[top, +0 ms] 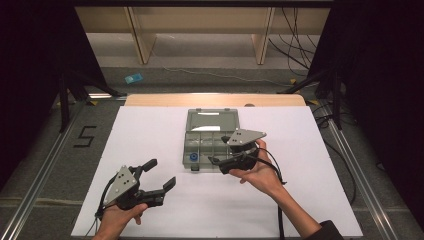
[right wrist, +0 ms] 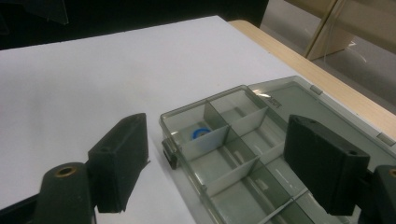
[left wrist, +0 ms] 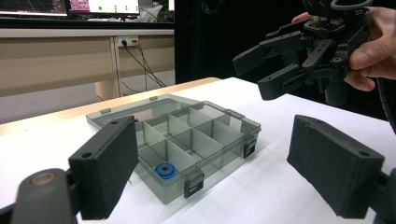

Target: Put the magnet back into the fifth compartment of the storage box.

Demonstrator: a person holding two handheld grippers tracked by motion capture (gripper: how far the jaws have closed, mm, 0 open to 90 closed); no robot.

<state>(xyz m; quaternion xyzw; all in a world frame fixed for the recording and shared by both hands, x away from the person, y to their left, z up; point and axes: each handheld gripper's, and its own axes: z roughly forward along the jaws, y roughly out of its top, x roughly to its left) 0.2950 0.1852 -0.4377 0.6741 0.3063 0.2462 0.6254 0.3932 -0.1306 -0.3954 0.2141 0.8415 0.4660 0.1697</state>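
Observation:
A clear grey compartment box (top: 202, 148) lies open at the table's middle, its lid (top: 212, 120) flat on the far side. A blue ring (top: 193, 158) sits in the near-left compartment; the other compartments look empty. My left gripper (top: 161, 174) is open, low over the white sheet, near and left of the box. A hand holds my right gripper (top: 219, 150) open above the box's near-right part. The left gripper view looks between its wide-apart jaws at the box (left wrist: 224, 156), the ring (left wrist: 166, 169) and the right gripper (left wrist: 259, 74). The right gripper view looks down on the box (right wrist: 187, 109) and ring (right wrist: 201, 131).
A white sheet (top: 150, 140) covers the table, with a strip of wooden edge (top: 215, 100) at the far side. Black curtains flank both sides. On the floor beyond lie a small blue object (top: 133, 78) and cables (top: 295, 50). A cable (top: 279, 215) trails along the right forearm.

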